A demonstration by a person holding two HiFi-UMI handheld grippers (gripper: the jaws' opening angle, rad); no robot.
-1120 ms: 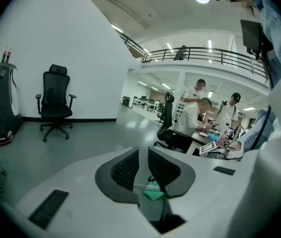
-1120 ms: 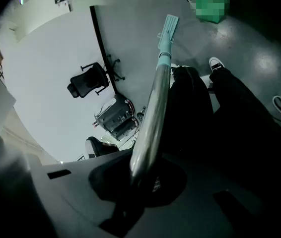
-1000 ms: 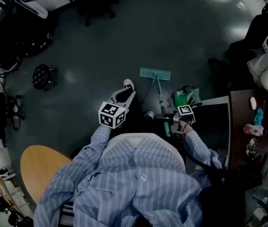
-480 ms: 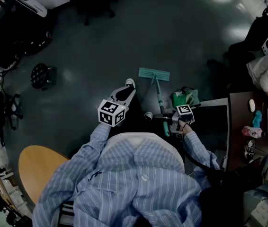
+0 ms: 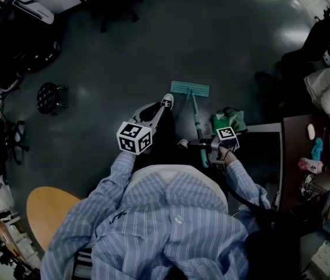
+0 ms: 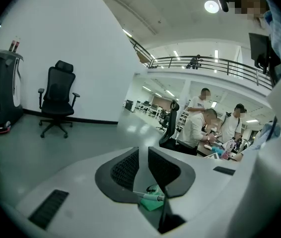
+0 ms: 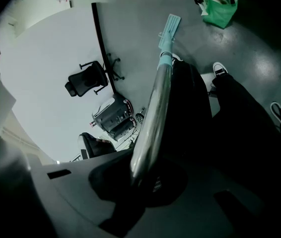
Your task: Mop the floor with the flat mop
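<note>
Dark floor [image 5: 124, 51] all round, and the flat mop [image 5: 190, 88] sits pad-down just left of the green bag [image 5: 229, 121]. Its handle runs back past the bag into the right gripper [image 7: 143, 175], jaws clamped on the shaft. The left gripper [image 6: 143, 165], further left of the bag, is clear of the mop, jaws at a narrow gap, nothing between.
</note>
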